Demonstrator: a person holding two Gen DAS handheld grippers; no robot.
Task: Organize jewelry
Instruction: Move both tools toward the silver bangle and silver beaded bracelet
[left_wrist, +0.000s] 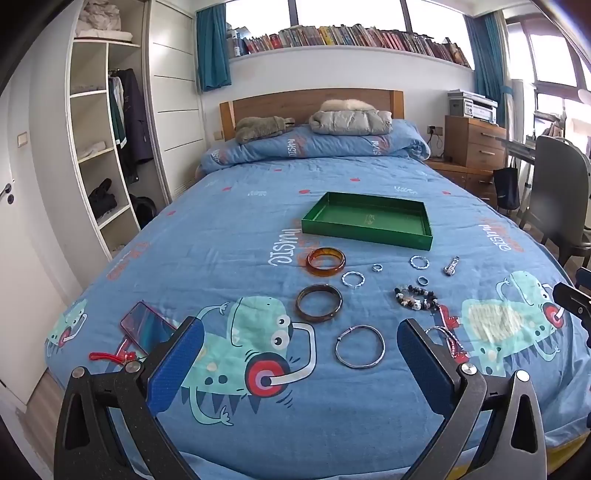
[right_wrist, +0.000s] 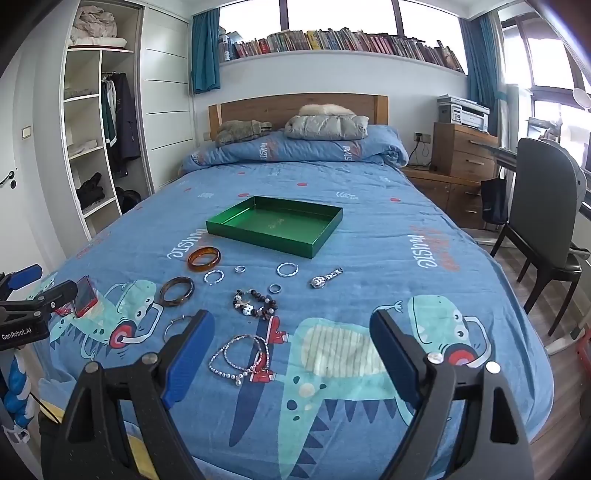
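Note:
A green tray (left_wrist: 417, 240) (right_wrist: 325, 243) lies empty on the blue bedspread. Nearer me lie an amber bangle (left_wrist: 326, 261) (right_wrist: 204, 259), a dark brown bangle (left_wrist: 319, 302) (right_wrist: 176, 291), a thin silver bangle (left_wrist: 360, 346), a beaded bracelet (left_wrist: 416, 297) (right_wrist: 255, 303), small silver rings (left_wrist: 353, 278) (right_wrist: 287, 269), a watch (right_wrist: 325, 278) and a pearl necklace (right_wrist: 240, 357). My left gripper (left_wrist: 301, 334) is open and empty, just short of the silver bangle. My right gripper (right_wrist: 293, 326) is open and empty above the necklace.
A red phone (left_wrist: 147, 321) with a red cord lies at the bed's near left. Folded bedding and a grey jacket (left_wrist: 351, 120) sit at the headboard. A wardrobe (left_wrist: 103, 147) stands left; a wooden dresser (left_wrist: 472, 144) and a chair (right_wrist: 543, 206) stand right.

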